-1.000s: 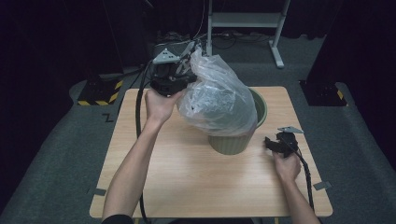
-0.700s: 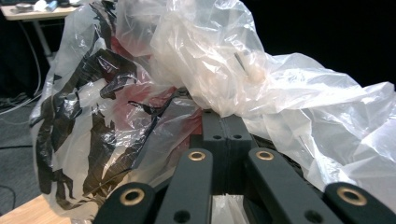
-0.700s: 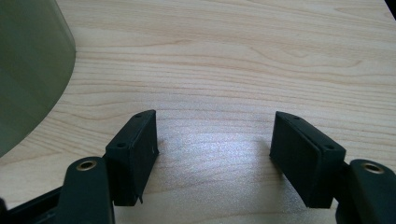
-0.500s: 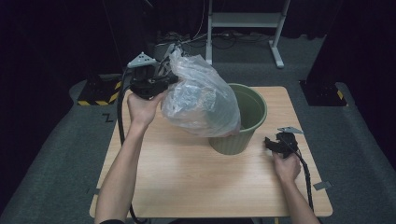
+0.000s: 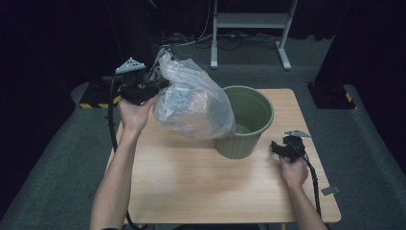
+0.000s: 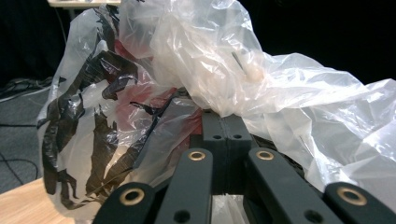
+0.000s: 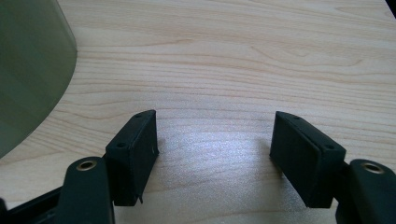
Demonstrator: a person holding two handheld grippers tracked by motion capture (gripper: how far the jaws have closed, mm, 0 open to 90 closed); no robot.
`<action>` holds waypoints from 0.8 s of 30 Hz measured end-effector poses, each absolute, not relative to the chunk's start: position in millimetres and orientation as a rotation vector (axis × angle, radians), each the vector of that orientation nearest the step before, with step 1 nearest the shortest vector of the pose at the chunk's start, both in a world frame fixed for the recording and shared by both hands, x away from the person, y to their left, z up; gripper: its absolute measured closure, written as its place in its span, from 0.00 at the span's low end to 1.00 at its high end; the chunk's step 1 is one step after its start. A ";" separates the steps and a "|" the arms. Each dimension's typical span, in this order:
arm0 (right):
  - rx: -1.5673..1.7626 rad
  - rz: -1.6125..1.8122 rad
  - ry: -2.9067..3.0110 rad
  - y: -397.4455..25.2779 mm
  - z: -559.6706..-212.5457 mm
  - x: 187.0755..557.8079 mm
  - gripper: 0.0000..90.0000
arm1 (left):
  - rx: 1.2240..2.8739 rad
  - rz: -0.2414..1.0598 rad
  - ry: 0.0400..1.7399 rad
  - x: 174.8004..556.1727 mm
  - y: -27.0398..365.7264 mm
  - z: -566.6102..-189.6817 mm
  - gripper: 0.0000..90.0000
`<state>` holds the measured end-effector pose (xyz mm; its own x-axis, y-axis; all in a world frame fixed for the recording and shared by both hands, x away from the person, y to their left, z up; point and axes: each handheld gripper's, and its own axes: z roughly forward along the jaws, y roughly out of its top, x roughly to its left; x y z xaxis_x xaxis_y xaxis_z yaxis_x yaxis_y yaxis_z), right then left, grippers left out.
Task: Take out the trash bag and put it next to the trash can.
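Note:
A clear plastic bag [image 5: 191, 103] with crumpled contents hangs in the air over the table's left half, its lower right edge against the rim of the green bin [image 5: 246, 120]. My left gripper [image 5: 160, 84] is shut on the bag's gathered top. In the left gripper view the jaws are pressed together on the clear plastic bag [image 6: 224, 65], with red and black-printed material visible inside. My right gripper [image 5: 274, 146] rests low on the table right of the bin, open with nothing between its fingers [image 7: 135, 149]; the green bin's wall [image 7: 28, 65] stands at the left.
The wooden table [image 5: 191, 187] has bare surface in front of the bin. A white metal stand [image 5: 249, 24] and cables sit on the grey floor behind. A yellow-black striped block [image 5: 95, 98] lies on the floor at the left.
My left gripper has carried the bag leftward and slightly toward me, off the top of the bin. The right gripper has stayed in place.

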<state>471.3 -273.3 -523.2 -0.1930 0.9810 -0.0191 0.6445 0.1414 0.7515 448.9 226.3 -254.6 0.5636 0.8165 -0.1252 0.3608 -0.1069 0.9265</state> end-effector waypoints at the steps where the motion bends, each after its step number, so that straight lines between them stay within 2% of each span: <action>1: 1.552 0.844 1.904 -273.3 -523.2 471.3 0.35 | 1.702 0.519 0.990 448.9 226.3 -254.6 1.00; 15: 1.554 0.845 1.905 -273.0 -523.1 471.1 0.35 | 1.705 0.574 1.086 443.5 259.8 -258.9 1.00; 24: 1.553 0.846 1.906 -273.0 -523.1 471.1 0.35 | 1.729 0.596 1.129 446.2 265.5 -266.1 1.00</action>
<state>471.1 -273.0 -523.1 -0.1943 0.9808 -0.0172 0.6453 0.1410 0.7508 446.2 265.5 -266.1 0.4540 0.8860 -0.0947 0.4213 -0.1198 0.8990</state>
